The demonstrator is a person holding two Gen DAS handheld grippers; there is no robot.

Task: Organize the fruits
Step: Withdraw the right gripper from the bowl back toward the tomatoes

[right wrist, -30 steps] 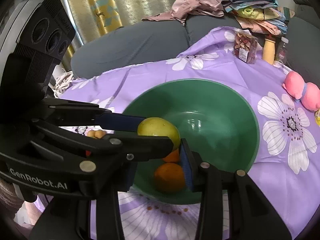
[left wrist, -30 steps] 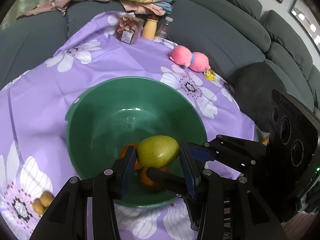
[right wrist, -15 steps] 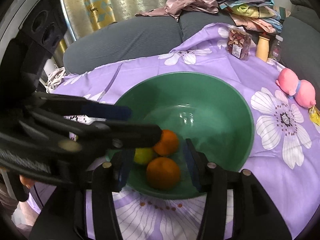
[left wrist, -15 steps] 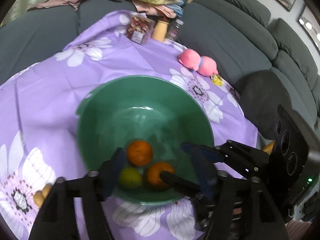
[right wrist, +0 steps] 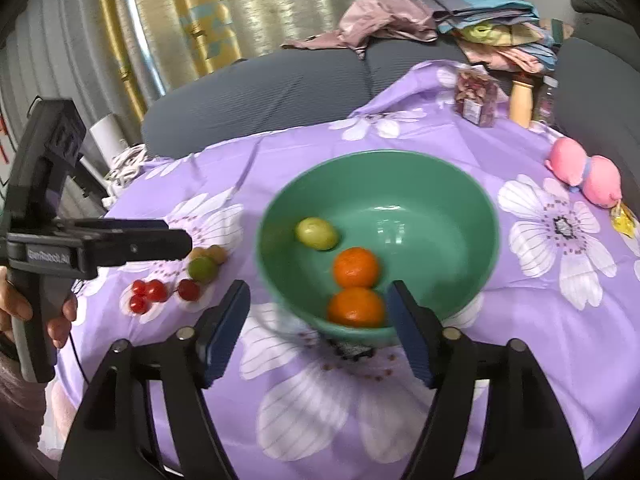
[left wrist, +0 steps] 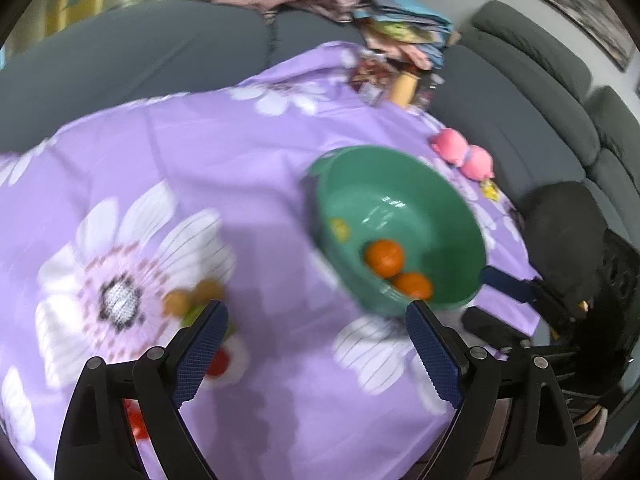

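Note:
A green bowl [right wrist: 472,208] on the purple flowered cloth holds a yellow-green fruit [right wrist: 316,233] and two oranges [right wrist: 356,267] [right wrist: 355,307]. The bowl also shows in the left wrist view [left wrist: 452,200], blurred. Left of the bowl lie a small green fruit [right wrist: 202,269], brownish fruits [right wrist: 218,253] and red cherries [right wrist: 146,292]. My right gripper [right wrist: 318,332] is open and empty at the bowl's near rim. My left gripper [left wrist: 316,344] is open and empty over the cloth, left of the bowl, near the loose fruits [left wrist: 188,300]. It also shows at the left of the right wrist view [right wrist: 120,240].
A pink plush toy [right wrist: 584,170], a snack packet [right wrist: 476,102] and a wooden grinder [right wrist: 522,100] stand at the cloth's far right. Grey sofa cushions [right wrist: 260,92] with piled clothes [right wrist: 492,32] surround the table. A small yellow wrapper [right wrist: 622,220] lies by the toy.
My left gripper opened and dropped the yellow-green fruit into the bowl, then swung away left toward the loose fruits. My right gripper drew back slightly.

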